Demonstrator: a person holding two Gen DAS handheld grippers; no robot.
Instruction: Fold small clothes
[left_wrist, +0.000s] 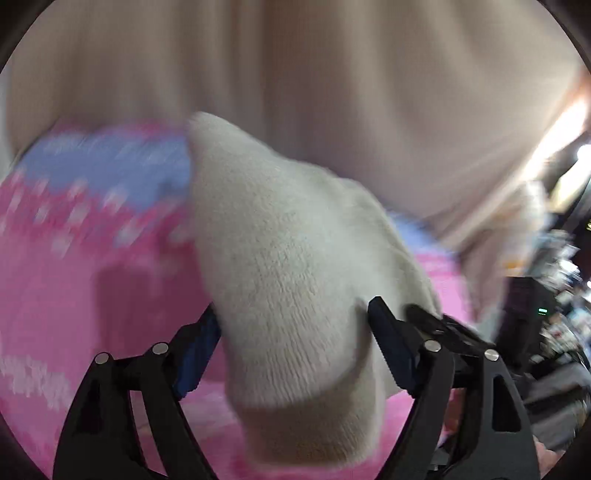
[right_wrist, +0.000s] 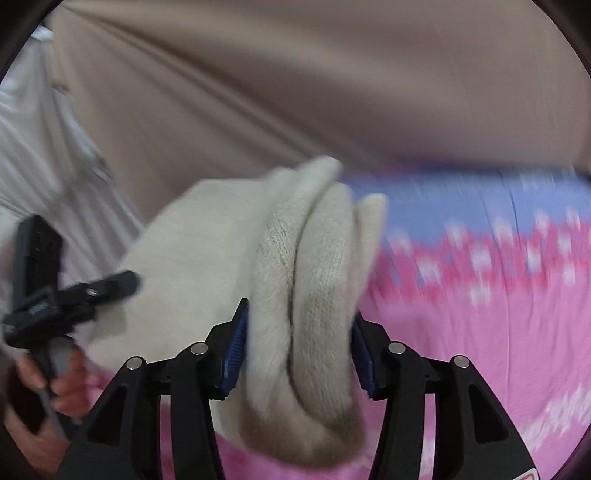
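Observation:
A small cream knitted garment (left_wrist: 288, 266) is held up between both grippers above a pink and blue patterned bedcover (left_wrist: 74, 258). My left gripper (left_wrist: 295, 325) is shut on one bunched end of it. My right gripper (right_wrist: 299, 325) is shut on the other end, where the cream knit (right_wrist: 295, 280) lies in thick folded layers between the blue pads. The left gripper (right_wrist: 59, 291) also shows in the right wrist view, at the left, with the cloth stretched toward it. Both views are blurred by motion.
The pink and blue bedcover (right_wrist: 480, 295) lies under the garment. The person's beige clothing (right_wrist: 295, 92) fills the top of both views. A hand (right_wrist: 59, 387) holds the left gripper's handle. Dark cluttered objects (left_wrist: 535, 314) stand at the right of the left wrist view.

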